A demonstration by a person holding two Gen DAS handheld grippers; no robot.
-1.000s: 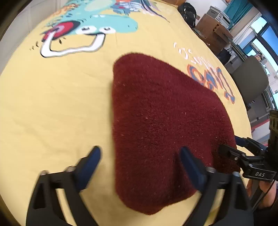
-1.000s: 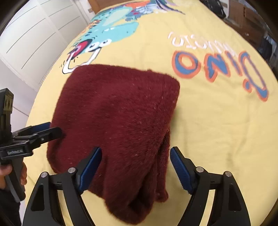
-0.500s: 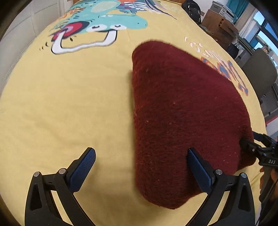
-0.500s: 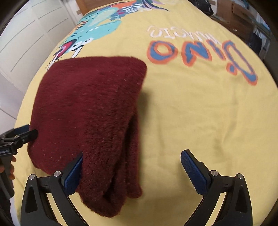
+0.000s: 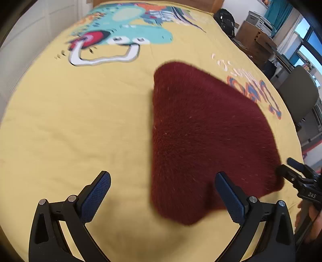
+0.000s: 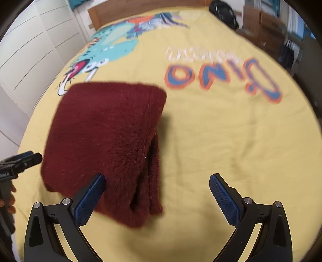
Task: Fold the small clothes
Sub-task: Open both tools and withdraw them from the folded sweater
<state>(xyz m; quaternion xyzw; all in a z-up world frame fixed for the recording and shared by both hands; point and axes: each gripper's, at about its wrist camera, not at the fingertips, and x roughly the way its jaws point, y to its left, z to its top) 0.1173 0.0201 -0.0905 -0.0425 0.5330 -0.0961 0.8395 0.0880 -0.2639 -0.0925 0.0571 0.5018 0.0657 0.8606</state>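
A folded dark red fuzzy garment (image 5: 205, 141) lies on the yellow bedspread (image 5: 80, 125). In the right wrist view the garment (image 6: 108, 141) shows stacked layers along its right edge. My left gripper (image 5: 163, 191) is open and empty, just short of the garment's near-left edge; it also shows in the right wrist view (image 6: 22, 161) at the garment's left side. My right gripper (image 6: 157, 193) is open and empty, near the garment's near-right corner; it also shows in the left wrist view (image 5: 297, 171) beside the garment's right corner.
The bedspread carries a teal dinosaur print (image 5: 124, 40) and blue-orange lettering (image 6: 221, 76). White wardrobe doors (image 6: 30, 50) stand left of the bed. A grey chair (image 5: 297, 96), cardboard boxes (image 5: 255, 40) and a black bag (image 5: 225, 18) stand to the right.
Both grippers have pulled back from the garment and stayed open. The garment rests flat, released, and sits farther from the fingers in both views.
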